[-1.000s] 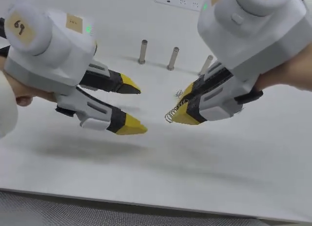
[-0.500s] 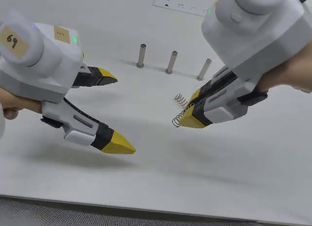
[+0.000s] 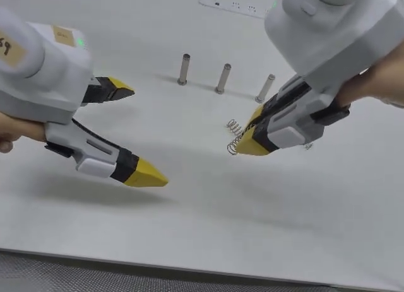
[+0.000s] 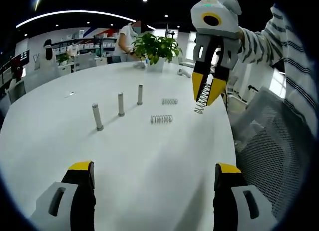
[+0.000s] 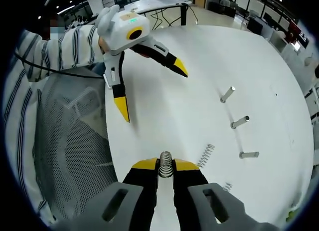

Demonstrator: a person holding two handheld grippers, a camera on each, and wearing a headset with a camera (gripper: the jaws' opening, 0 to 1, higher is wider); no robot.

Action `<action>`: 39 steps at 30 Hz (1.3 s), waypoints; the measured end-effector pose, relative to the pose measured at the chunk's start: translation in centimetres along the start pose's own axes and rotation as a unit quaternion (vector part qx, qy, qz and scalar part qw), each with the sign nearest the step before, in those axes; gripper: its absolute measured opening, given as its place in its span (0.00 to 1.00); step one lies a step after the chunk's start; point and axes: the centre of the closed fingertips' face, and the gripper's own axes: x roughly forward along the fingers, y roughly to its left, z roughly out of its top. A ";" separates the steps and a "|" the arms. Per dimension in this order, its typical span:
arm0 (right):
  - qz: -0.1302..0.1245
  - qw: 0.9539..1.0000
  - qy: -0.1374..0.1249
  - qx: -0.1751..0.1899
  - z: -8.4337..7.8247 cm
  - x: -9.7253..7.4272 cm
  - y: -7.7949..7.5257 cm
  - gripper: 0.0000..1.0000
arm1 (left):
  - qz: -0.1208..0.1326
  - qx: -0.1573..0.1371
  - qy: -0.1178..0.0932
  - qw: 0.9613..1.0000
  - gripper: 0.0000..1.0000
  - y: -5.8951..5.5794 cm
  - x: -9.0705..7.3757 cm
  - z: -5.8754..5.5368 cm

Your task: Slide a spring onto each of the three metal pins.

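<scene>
Spring [image 5: 165, 162] hangs pinched between the right gripper's [image 3: 245, 146] jaws; the nearest pin [image 3: 266, 88] stands at one o'clock of it. Turn the spring upright (bore downward), centre it, then lower. Left gripper [image 3: 145, 134] spread wide, empty.

The left gripper [image 3: 145, 135] sits at the near left, pointing right, its two yellow-tipped jaws spread wide apart. The right gripper [image 3: 247, 142] comes in from the far right, angled down and leftward, its jaws pinched together on a spring [image 5: 165, 163]. A bare hand [image 3: 11, 133] holds each handle, and striped sleeves [image 4: 291, 56] cover both arms.
</scene>
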 end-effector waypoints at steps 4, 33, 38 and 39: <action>0.002 1.000 0.000 -0.005 0.5 -0.2 -0.4 0.07 | 0.010 -0.005 -0.003 1.000 0.98 0.8 -0.5 -0.1; -0.037 0.996 0.032 -0.079 5.6 -1.3 -8.2 0.08 | 0.069 -0.015 -0.030 0.997 0.98 3.8 -2.0 0.8; -0.044 0.992 0.040 -0.111 6.9 -1.1 -9.3 0.08 | 0.072 -0.018 -0.025 0.997 0.98 3.8 -2.1 0.8; -0.045 0.991 0.042 -0.117 7.2 -1.1 -9.5 0.08 | 0.071 -0.019 -0.026 0.997 0.98 3.8 -2.1 0.8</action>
